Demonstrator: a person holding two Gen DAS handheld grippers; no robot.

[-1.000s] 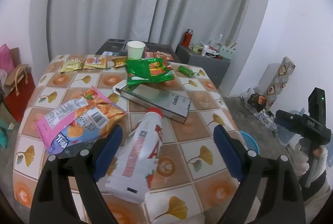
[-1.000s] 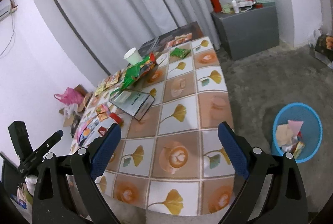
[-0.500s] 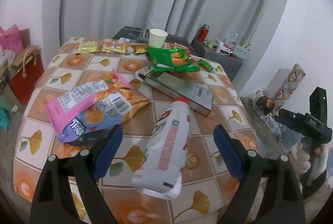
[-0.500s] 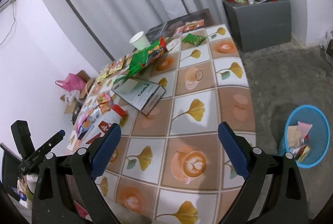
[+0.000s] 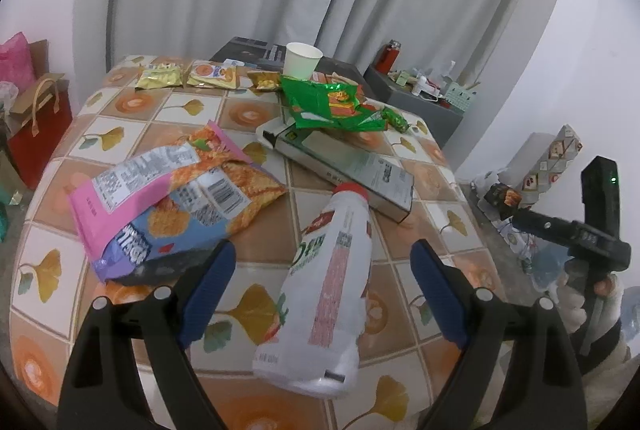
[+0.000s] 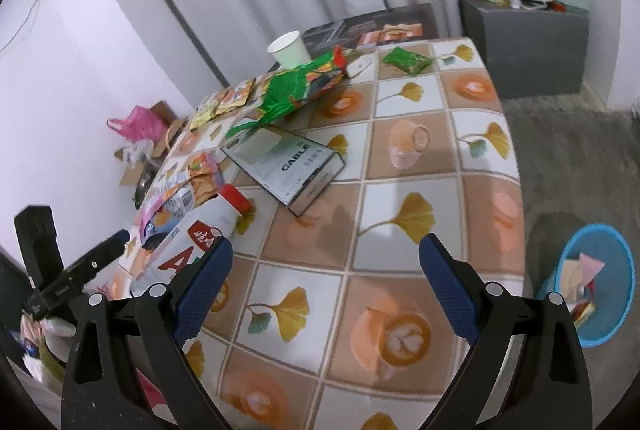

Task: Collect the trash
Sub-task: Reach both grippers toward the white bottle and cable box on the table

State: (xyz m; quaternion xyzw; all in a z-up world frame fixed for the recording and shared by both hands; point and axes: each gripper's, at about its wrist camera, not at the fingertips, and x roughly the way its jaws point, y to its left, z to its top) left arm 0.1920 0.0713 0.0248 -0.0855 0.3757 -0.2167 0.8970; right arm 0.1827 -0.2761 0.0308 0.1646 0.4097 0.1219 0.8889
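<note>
Through my left wrist camera, my left gripper point(image 5: 322, 266) is spread wide and holds nothing. The white bottle point(image 5: 326, 288) lies on its side between the fingers near the desk's point(image 5: 132, 102) front edge, its long axis running away from me, red cap toward the cable box point(image 5: 344, 166); whether a finger touches it I cannot tell.

Through my right wrist camera, my right gripper point(image 6: 326, 270) is also wide open and empty over the front edge. The bottle point(image 6: 192, 234) is partly hidden behind my left finger. A blue bin point(image 6: 592, 282) stands on the floor.
</note>
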